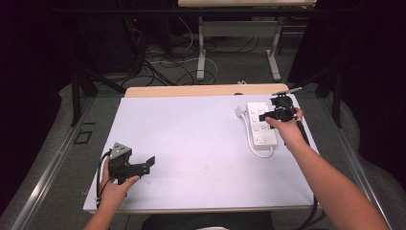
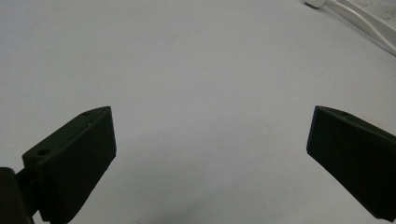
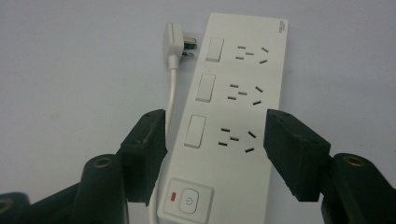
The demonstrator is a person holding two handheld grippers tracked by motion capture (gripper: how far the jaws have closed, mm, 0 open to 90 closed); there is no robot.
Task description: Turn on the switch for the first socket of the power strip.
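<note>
Over the power strip (image 3: 236, 116) at the bench's (image 1: 191, 143) far right, the right tool (image 3: 215, 140) hangs spread; near left, the left tool (image 2: 210, 154) is spread too.

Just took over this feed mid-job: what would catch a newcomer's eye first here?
The white plastic power strip at the table's far right corner, with three switched outlets and a red-lit main button, its white plug lying loose beside it. The right gripper hovers over it, jaws open. The left gripper rests open on the bare white tabletop.
</note>
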